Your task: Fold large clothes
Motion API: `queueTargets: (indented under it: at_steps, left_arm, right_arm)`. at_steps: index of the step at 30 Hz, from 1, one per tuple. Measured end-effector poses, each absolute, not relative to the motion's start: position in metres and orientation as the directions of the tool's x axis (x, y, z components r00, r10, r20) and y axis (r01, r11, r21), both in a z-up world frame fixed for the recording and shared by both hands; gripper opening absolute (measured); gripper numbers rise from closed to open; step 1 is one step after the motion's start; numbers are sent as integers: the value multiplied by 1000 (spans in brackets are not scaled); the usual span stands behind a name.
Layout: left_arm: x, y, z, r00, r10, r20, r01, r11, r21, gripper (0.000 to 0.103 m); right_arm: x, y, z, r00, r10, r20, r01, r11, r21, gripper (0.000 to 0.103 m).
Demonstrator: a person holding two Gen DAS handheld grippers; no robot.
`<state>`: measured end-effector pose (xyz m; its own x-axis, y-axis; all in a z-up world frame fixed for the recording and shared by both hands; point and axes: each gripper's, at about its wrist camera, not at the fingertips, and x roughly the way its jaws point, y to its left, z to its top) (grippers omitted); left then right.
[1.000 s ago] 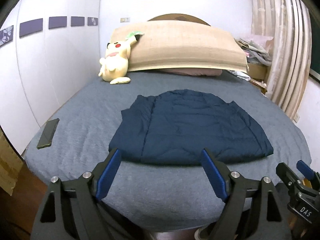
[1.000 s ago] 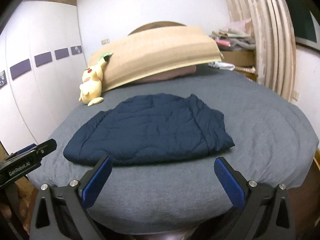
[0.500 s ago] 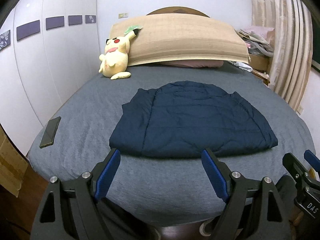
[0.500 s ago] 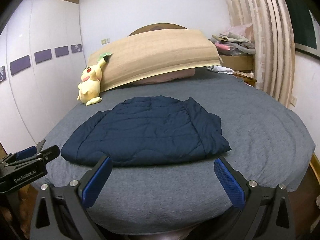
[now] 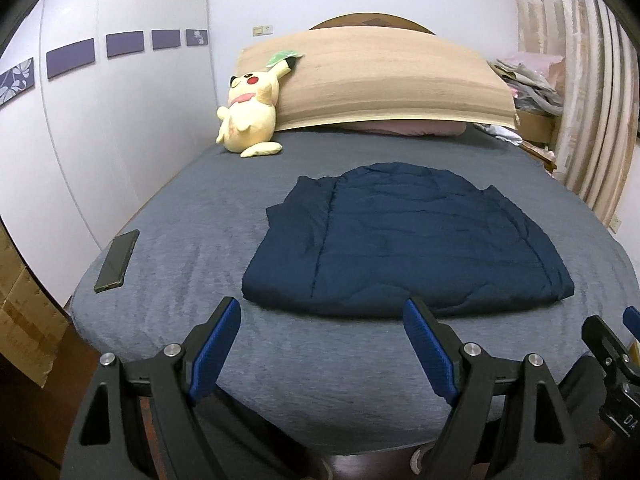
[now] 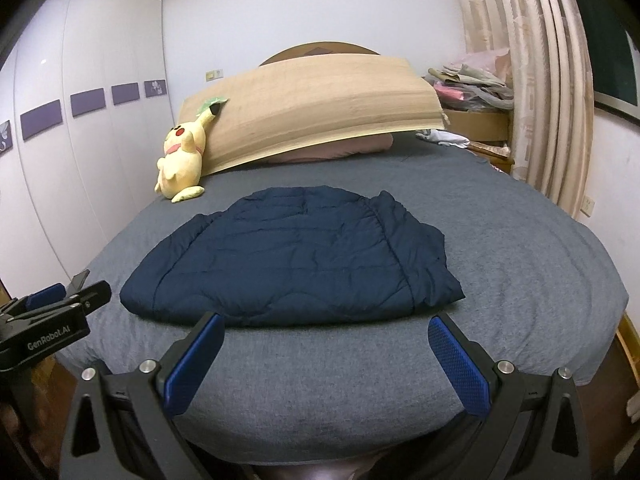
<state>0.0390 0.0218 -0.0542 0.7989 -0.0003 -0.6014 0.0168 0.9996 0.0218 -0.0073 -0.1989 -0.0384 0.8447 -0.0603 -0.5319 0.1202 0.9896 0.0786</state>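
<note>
- Navy quilted jacket point(image 5: 404, 248) folded flat mid-bed point(image 5: 192, 240), nearer foot edge.
- L gripper point(image 5: 320, 332) & R gripper point(image 6: 326, 350): jaws apart, nothing between, hovering at foot edge.
- Phone point(image 5: 117, 255) near left edge.

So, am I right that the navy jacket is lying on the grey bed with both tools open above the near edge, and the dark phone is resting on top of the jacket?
Not quite: the phone lies on the bare grey bed, well to the left of the jacket and apart from it, as the left wrist view shows. The rest holds: the left tool and right tool are open above the near edge.
</note>
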Motion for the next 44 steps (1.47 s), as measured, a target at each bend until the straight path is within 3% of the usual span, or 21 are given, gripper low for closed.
queueTargets:
  at_steps: [44]
  left_arm:
    - [29, 7, -43, 814, -85, -574, 100, 995, -5, 98]
  right_arm:
    - [-5, -200, -39, 846, -68, -528, 125, 989, 73, 103]
